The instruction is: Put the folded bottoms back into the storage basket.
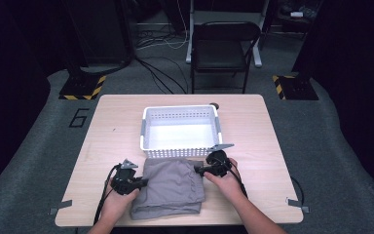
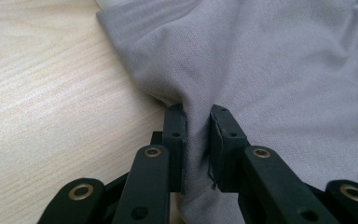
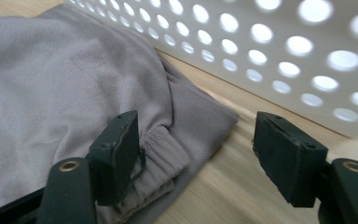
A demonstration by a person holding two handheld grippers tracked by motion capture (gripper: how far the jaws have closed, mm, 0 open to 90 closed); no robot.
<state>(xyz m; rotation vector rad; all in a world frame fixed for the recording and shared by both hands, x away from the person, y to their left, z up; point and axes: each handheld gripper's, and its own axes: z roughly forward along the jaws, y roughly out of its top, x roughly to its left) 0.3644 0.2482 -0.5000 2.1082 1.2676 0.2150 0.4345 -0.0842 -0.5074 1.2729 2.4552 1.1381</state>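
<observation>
Both forearms come in from the near edge of the scene, angled slightly toward each other. The left hand (image 1: 119,202) grips the left gripper (image 1: 144,183) low and level, its jaws pointing right and pinched tight together. The right hand (image 1: 226,183) holds the right gripper (image 1: 196,169) a little farther away than the left one, jaws pointing left, standing wide apart. The two grippers face one another, well apart, a cable trailing back from each past its wrist.

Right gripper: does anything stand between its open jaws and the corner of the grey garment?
Nothing visible does. The right gripper is open at the folded grey garment, its ribbed hem beside one pad, bare table between.
</observation>
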